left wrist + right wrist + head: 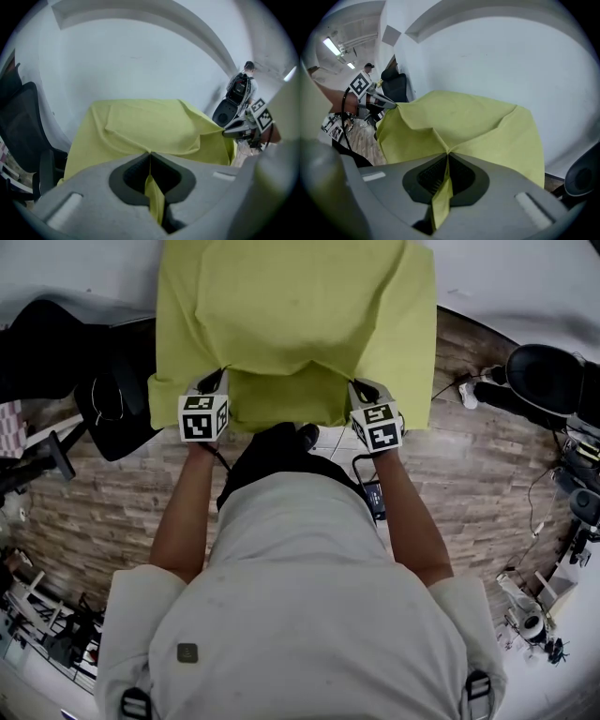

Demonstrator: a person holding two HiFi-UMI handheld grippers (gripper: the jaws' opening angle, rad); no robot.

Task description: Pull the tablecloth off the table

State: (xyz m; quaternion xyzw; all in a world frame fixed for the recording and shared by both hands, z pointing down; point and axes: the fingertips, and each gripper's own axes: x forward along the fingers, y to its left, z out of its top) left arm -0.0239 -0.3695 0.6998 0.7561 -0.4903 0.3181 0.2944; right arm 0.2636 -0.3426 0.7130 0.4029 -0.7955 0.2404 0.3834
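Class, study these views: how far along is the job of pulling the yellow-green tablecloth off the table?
Done: the left hand-held gripper and right hand-held gripper are each shut on the tablecloth at its near edge. In hand: that edge is raised and bunched between them. Left: the cloth drapes the whole table, hidden beneath, so the pull-off itself remains.

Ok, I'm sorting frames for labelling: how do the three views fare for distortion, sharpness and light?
Head view: wide-angle bending at the edges, tablecloth evenly lit and sharp. Left gripper view: round black vignette, the left gripper soft up close, tablecloth beyond clearer. Right gripper view: same vignette, right gripper equally soft, bright ceiling lamp upper left.
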